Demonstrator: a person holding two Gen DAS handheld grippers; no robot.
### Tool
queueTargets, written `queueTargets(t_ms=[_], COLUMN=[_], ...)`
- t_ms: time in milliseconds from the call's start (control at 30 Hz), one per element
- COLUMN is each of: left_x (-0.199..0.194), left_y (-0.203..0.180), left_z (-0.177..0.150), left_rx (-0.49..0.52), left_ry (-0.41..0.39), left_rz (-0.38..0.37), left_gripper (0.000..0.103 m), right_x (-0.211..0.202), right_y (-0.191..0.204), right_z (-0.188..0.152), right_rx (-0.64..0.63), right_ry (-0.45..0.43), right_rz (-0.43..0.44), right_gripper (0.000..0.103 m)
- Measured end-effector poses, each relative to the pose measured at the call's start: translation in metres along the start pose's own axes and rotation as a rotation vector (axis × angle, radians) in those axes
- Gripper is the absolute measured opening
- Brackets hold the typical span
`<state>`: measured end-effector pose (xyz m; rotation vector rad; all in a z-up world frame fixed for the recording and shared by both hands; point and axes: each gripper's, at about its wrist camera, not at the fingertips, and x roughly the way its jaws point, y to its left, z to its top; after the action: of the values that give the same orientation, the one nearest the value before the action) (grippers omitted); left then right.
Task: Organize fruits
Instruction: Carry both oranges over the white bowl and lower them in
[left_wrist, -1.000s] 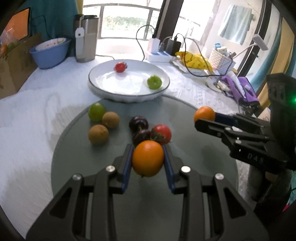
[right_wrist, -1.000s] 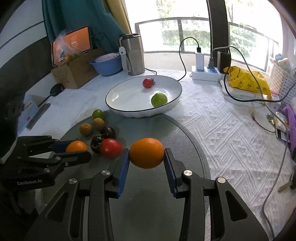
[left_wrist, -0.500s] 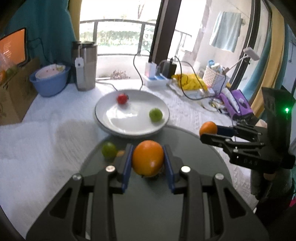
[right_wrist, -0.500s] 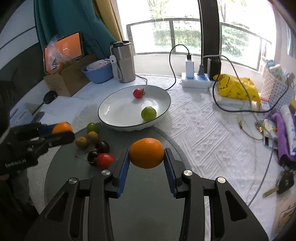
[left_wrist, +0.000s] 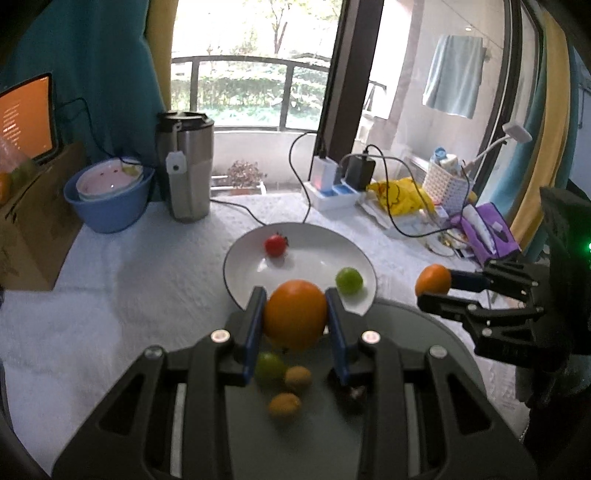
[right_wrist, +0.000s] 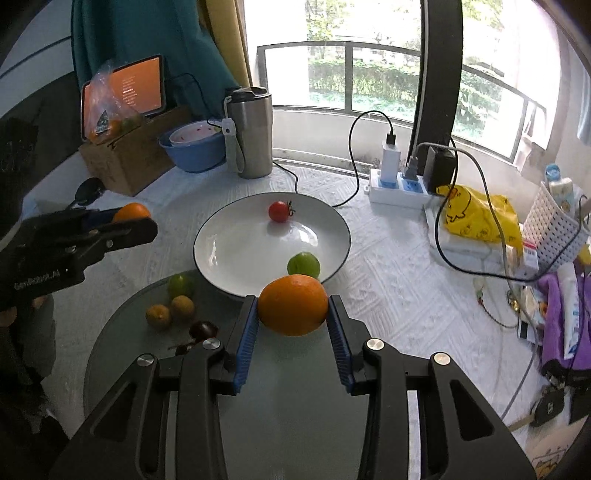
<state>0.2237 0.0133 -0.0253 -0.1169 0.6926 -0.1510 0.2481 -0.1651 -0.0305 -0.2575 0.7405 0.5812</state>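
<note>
Tilting downward, left gripper (left_wrist: 295, 321) clamps an orange (left_wrist: 295, 314); right gripper (right_wrist: 291, 317) clamps another orange (right_wrist: 293, 304).

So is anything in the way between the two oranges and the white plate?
Nothing visible. Each gripper, left and right, is shut on an orange in the air just short of the plate. Only a tomato and a lime sit in it, with bare room left.

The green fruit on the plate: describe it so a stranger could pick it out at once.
Find the white plate in the middle of the white tablecloth. Two fruits lie in it; the green fruit sits near its front rim. Its only neighbour there, the tomato, is red and further back.
</note>
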Motion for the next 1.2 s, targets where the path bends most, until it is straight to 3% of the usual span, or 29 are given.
queueTargets(t_ms=[333, 1200], left_x=[0.028, 0.111], left_y=[0.014, 0.031], left_z=[0.023, 0.043], left_rx=[-0.010, 0.034], left_ry=[-0.022, 0.062], left_rz=[0.033, 0.076], left_gripper=[0.033, 0.034], right_x=[0.018, 0.097], right_y=[-0.003, -0.024], right_z=[0.020, 0.056], right_rx=[0.014, 0.095], right_ry=[-0.024, 0.009], right_rz=[-0.030, -0.034], right_gripper=[0.040, 0.040])
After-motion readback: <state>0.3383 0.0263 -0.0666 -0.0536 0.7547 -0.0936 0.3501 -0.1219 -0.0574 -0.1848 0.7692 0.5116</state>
